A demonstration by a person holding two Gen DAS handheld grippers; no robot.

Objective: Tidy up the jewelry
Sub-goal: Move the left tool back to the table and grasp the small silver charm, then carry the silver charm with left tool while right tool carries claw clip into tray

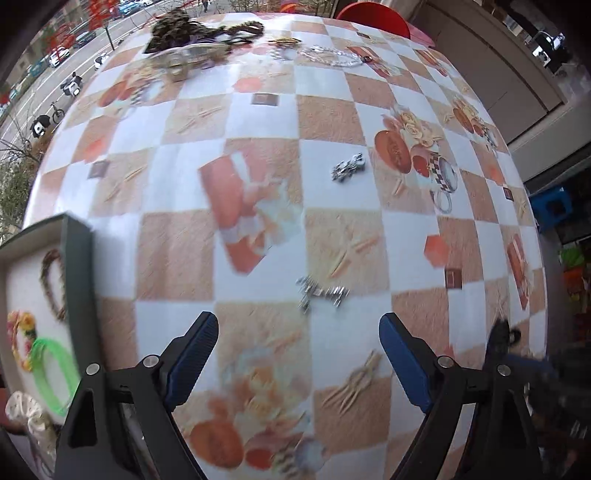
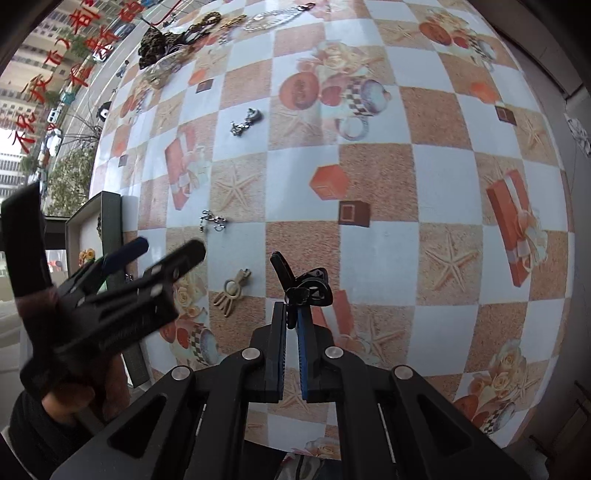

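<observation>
Right tool [image 2: 293,314] clenched on a black clip [image 2: 308,286], held over the checkered worktop [image 2: 406,192]. Left tool [image 1: 299,354] released, fingers wide apart, hovering above a small silver piece [image 1: 323,291]; view blurred. Second silver piece [image 1: 348,168] lies farther out, well apart. Beige charm [image 2: 232,290] sits on the worktop just left of the right tool. Tray [image 1: 79,251] at left edge holds a green ring [image 1: 53,373], a floral bracelet [image 1: 23,338] and a brown loop [image 1: 55,284]. Pile of chains [image 1: 192,33] at far edge.

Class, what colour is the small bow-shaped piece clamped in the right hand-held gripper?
Black. The bow-shaped piece shows best in the right wrist view, pinched in the right hand-held gripper.
</observation>
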